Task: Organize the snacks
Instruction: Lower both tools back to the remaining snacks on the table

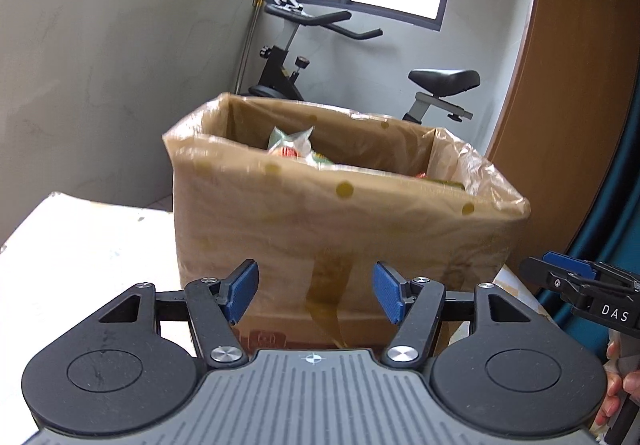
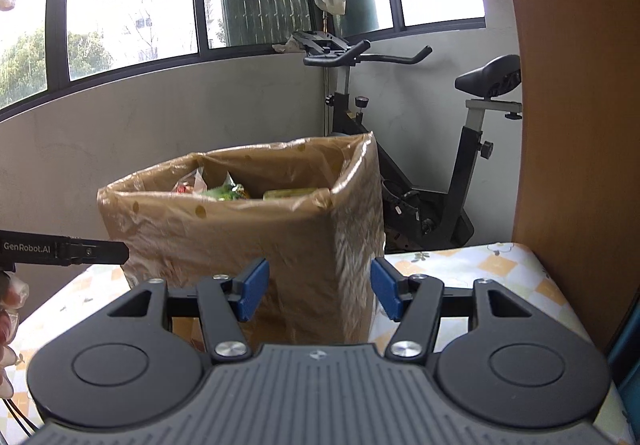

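Note:
A cardboard box (image 1: 340, 229) lined with a brownish plastic bag stands on the table straight ahead, also in the right wrist view as the box (image 2: 240, 245). Snack packets (image 1: 292, 145) poke up inside it; green and red packets (image 2: 224, 191) show from the other side. My left gripper (image 1: 316, 291) is open and empty, a short way before the box's near face. My right gripper (image 2: 318, 291) is open and empty too, facing the box's right corner. The right gripper (image 1: 568, 277) shows at the right edge, the left gripper (image 2: 92, 251) at the left edge.
The table (image 2: 472, 265) has a patterned cloth under and right of the box; its left part (image 1: 80, 245) looks white. An exercise bike (image 2: 440, 173) stands behind by the grey wall. A wooden panel (image 2: 576, 125) rises at the right. A person's fingers (image 1: 618, 385) hold a handle.

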